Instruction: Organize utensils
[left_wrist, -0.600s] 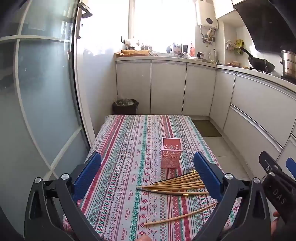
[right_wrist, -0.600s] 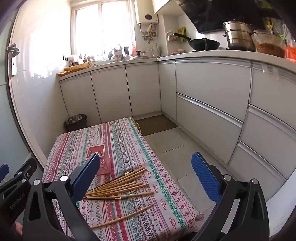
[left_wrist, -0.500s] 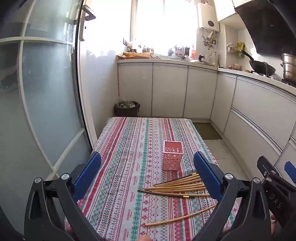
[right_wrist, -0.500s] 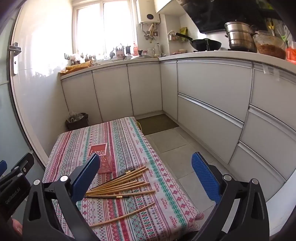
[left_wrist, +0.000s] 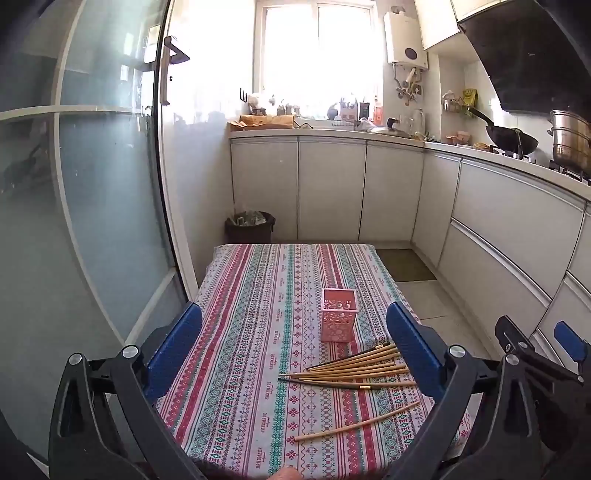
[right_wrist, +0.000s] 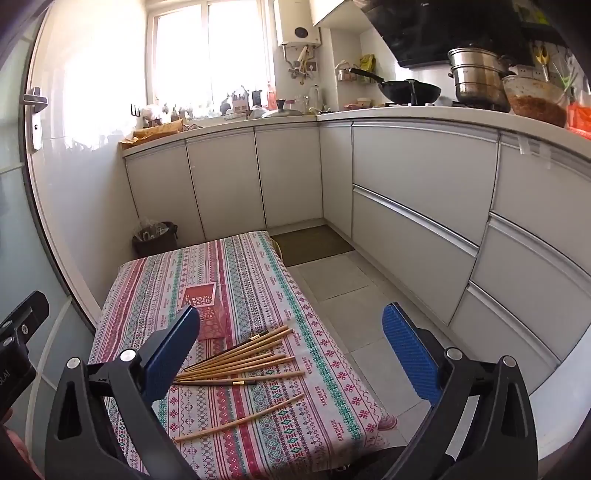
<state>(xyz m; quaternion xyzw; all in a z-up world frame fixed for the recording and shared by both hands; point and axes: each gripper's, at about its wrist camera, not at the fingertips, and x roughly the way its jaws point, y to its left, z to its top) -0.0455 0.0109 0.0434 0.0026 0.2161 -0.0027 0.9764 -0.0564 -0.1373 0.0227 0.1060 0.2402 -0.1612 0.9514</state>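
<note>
Pretty much nothing has been sorted yet, as far as can be seen. The pink holder (left_wrist: 339, 319) is stood upright around the middle of the striped tablecloth (left_wrist: 251, 332), and from the left wrist view no sticks can be seen poking out of it, so it's judged empty. The chopsticks (left_wrist: 354, 371) are fanned out in a loose bunch on the cloth just near of the holder, toward the right edge, and one stray chopstick (left_wrist: 356, 424) is left lying on its own, nearer still and apart from the bunch.

The left gripper (left_wrist: 295, 354) is spread wide with nothing between its pads, held up over the near end of the table. Same for the right gripper (right_wrist: 291, 354): fully released, nothing grasped, pointed down toward the bunch.

So every stick is left to be picked up and dropped in the holder.
</note>
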